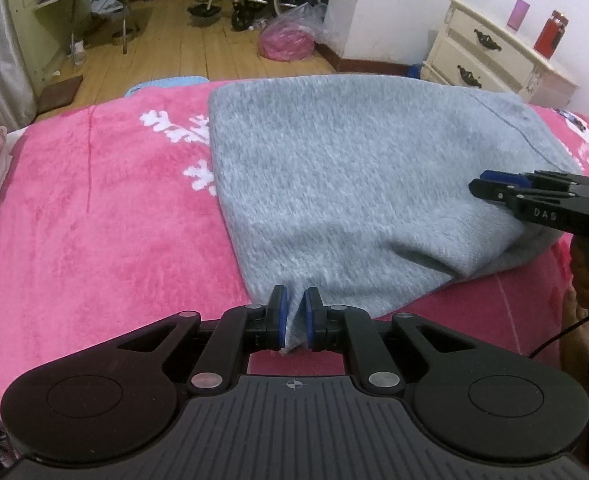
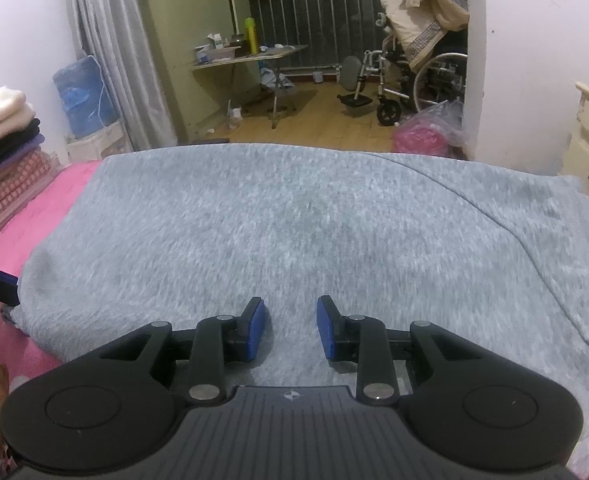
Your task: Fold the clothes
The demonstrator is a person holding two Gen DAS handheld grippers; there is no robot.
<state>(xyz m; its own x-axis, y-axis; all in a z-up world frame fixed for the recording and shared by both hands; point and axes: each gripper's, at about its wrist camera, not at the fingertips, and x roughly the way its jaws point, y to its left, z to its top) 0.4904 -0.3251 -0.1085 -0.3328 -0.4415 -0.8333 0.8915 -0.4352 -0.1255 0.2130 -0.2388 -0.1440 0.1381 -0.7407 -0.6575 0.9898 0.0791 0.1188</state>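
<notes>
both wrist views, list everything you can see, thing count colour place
garment: 1, grey-blue knit, spread on the bed
blanket: 1, pink with white leaf print, covering the bed
folded pile: 1 stack, white, black, purple and checked, left bed edge
dresser: 1, cream, right wall
bottle: 1, red, on the dresser
plastic bag: 1, clear with pink contents, on the floor
wheelchair: 1, draped with beige bedding, far room
folding table: 1, cluttered, far room
left gripper: 1, black with blue pads, shut on the garment's near edge
right gripper: 1, black with blue pads, open over the garment
</notes>
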